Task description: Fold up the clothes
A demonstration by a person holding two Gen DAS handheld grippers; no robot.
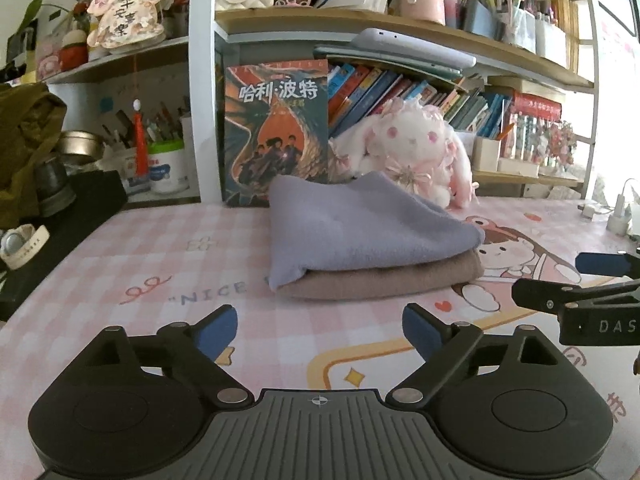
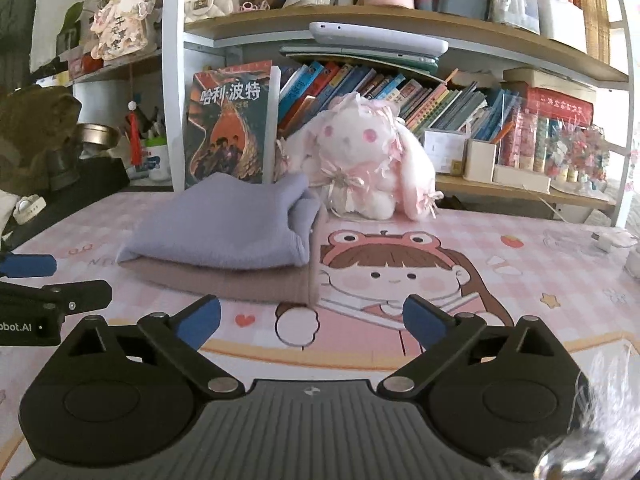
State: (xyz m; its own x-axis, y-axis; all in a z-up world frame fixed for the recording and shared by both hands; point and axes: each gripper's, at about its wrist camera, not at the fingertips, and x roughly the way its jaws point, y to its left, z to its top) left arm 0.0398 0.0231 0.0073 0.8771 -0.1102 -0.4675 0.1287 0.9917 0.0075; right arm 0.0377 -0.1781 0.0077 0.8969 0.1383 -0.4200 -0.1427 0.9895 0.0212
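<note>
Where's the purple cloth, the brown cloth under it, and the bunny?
purple cloth (image 1: pixel 360 232), left wrist view, middle of its top.
brown cloth (image 2: pixel 240 282), right wrist view, front edge.
bunny (image 2: pixel 352 148), right wrist view, its face.

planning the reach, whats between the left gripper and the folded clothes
Only bare pink desk mat between the left gripper and the folded clothes, in the left wrist view.

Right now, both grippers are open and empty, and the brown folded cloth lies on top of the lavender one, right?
Not quite. Both wrist views show the lavender cloth lying on top of the brown cloth. The left gripper and right gripper are indeed open and empty.
</note>
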